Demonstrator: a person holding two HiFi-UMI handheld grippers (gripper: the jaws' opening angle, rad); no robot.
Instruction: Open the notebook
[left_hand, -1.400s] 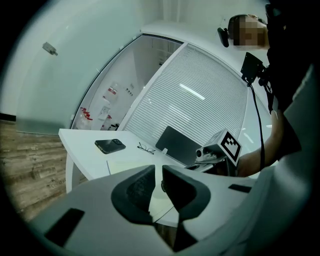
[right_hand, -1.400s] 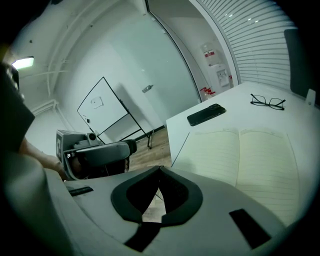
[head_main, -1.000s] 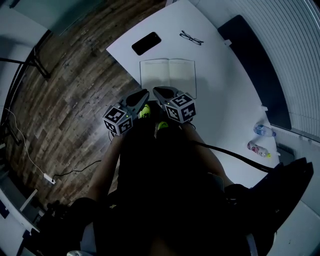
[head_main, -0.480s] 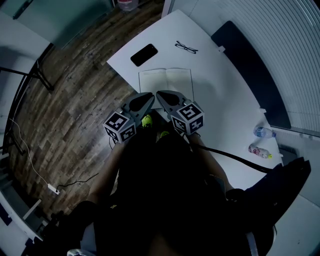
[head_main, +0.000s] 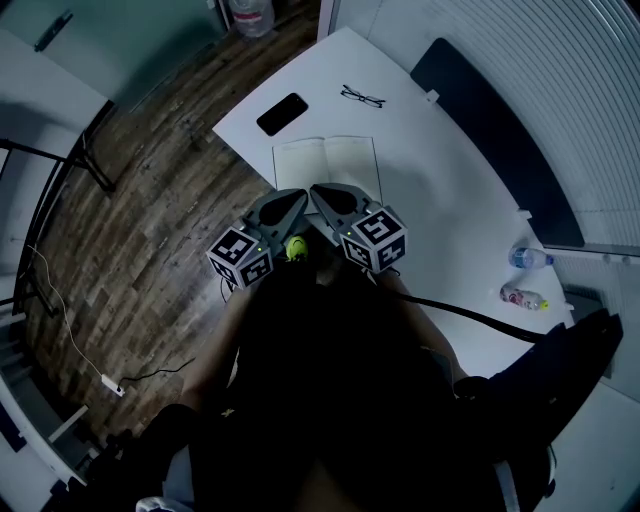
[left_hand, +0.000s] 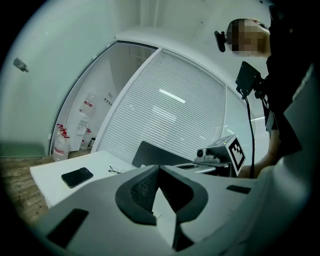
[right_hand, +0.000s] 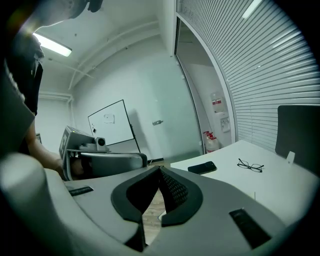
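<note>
Both grippers have lifted clear of the table (head_main: 440, 180) since a second ago, the left gripper (head_main: 292, 203) and right gripper (head_main: 322, 196) clenched on nothing. The notebook (head_main: 327, 163) lies open, flat, just beyond them. Unheld, its pages might flop shut by themselves.

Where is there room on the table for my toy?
The widest bare patch of table lies right of the open notebook, before the bottles. The far corner is crowded: phone and glasses sit there.

notebook (head_main: 326, 162): matt paper | table (head_main: 440, 200): smooth, matt | floor (head_main: 150, 200): grained wood | phone (head_main: 282, 114): glossy
</note>
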